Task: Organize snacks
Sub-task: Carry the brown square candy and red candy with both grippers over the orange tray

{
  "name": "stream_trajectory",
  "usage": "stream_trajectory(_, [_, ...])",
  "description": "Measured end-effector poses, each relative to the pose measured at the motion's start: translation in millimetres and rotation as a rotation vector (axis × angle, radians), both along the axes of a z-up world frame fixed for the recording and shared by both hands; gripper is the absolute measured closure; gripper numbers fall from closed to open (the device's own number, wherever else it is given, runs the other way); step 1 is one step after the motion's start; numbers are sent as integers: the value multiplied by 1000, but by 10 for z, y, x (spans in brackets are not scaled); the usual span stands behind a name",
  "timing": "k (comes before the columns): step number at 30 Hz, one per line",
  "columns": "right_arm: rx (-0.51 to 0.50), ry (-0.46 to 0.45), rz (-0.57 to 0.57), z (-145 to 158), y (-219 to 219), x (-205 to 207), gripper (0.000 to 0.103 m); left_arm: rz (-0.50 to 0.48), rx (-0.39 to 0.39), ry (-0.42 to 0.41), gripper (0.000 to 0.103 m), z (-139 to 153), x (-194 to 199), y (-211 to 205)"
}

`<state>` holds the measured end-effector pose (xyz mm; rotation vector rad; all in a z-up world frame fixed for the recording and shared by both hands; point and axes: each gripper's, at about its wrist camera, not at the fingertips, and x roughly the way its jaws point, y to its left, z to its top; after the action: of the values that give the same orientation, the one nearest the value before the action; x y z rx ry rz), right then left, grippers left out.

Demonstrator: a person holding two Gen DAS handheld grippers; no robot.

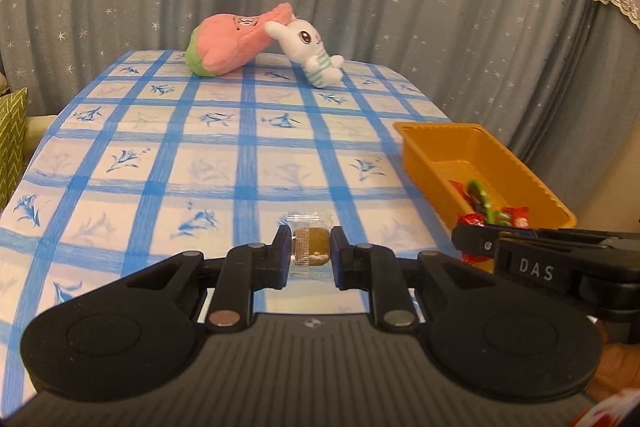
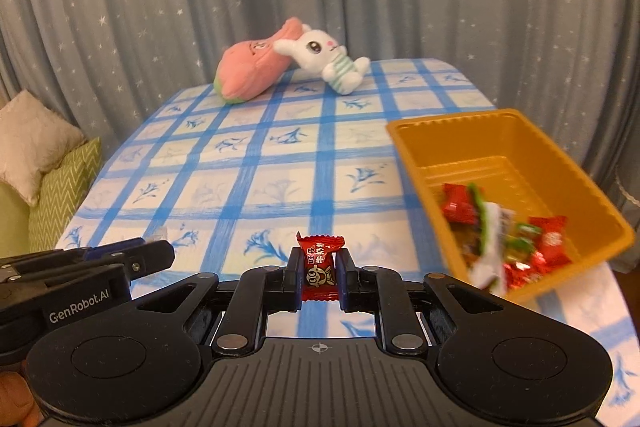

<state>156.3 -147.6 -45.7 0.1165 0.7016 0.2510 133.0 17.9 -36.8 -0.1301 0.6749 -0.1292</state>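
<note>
Two gripper bodies read "DAS" (image 1: 536, 273) and "GenRobot.AI" (image 2: 79, 311).

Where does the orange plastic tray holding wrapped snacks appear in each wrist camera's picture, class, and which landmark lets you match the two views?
Left wrist view: the orange plastic tray sits at the right edge, partly hidden behind the right gripper.
Right wrist view: the tray fills the right side, right of the held red candy.
Shared landmark: the white plush rabbit at the table's far end.
</note>
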Motion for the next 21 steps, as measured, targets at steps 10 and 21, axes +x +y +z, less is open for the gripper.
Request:
stream_trajectory(10, [11,-9,-68,106,-454,-386,86,-30,-4,-9,85,124,-205,-252])
stream_trajectory(21, [15,-9,-136,130,-857,-506,86,-87,-6,-1,85,148,-218,-556])
